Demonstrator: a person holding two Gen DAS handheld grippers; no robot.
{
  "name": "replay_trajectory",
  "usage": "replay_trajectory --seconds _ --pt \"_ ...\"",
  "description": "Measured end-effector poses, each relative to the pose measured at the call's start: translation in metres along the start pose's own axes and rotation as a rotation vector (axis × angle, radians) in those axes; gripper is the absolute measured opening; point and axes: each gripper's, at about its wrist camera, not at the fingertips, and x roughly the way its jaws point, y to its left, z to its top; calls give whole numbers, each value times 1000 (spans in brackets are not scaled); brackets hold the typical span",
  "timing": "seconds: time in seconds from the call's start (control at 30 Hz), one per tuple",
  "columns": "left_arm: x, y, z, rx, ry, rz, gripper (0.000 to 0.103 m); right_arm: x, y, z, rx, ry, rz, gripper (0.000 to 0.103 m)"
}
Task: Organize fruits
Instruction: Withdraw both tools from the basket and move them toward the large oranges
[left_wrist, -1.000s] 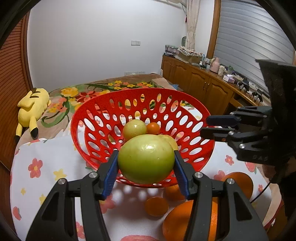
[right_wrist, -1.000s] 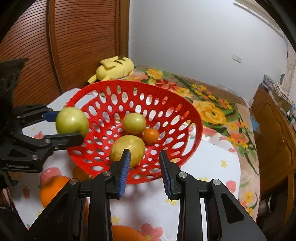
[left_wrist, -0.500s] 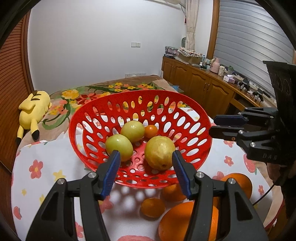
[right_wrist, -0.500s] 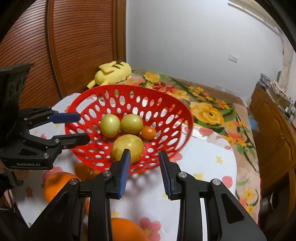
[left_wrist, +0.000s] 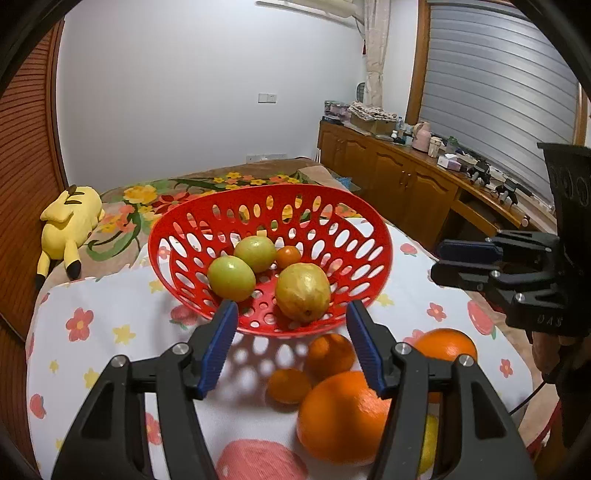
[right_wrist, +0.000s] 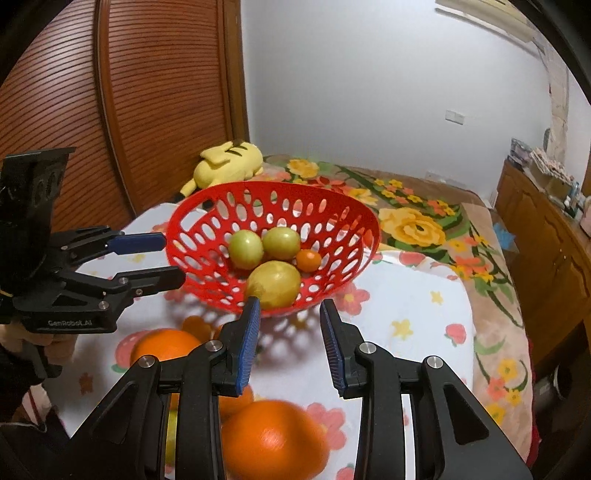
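Now my left gripper (left_wrist: 290, 345) has its jaws opening and empty, my right gripper (right_wrist: 290, 345) likewise holding nothing, nearly closed, because four fruits sit in the red basket (left_wrist: 207, 221) while oranges (left_wrist: 341, 415) wait on the counter (left_wrist: 110, 306).

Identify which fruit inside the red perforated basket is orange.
The small round orange fruit at the back of the red perforated basket; the other three there are larger and green or yellow.

The left black two-finger gripper with blue pads (left_wrist: 290, 345) angles downward, jaws opening, nothing between them. The right black blue-padded gripper (right_wrist: 290, 343) tilts down beside it, jaws opening slightly, also empty.
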Motion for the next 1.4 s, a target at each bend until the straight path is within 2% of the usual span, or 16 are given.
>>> replay_trajectory --seconds 0.4,0.67,0.97,1.4 --pt "-25 -18 -18 12 -4 10 67 -29 2 -37 70 -23 -17 43" --pt "-33 -17 -36 -17 9 -8 69 -42 6 -57 74 -47 -25 62" --pt "-30 -19 -51 -37 33 -34 70 -27 6 -82 128 -22 -4 73" --pt "-24 -23 -55 -49 47 -54 70 -8 5 -95 161 19 7 79"
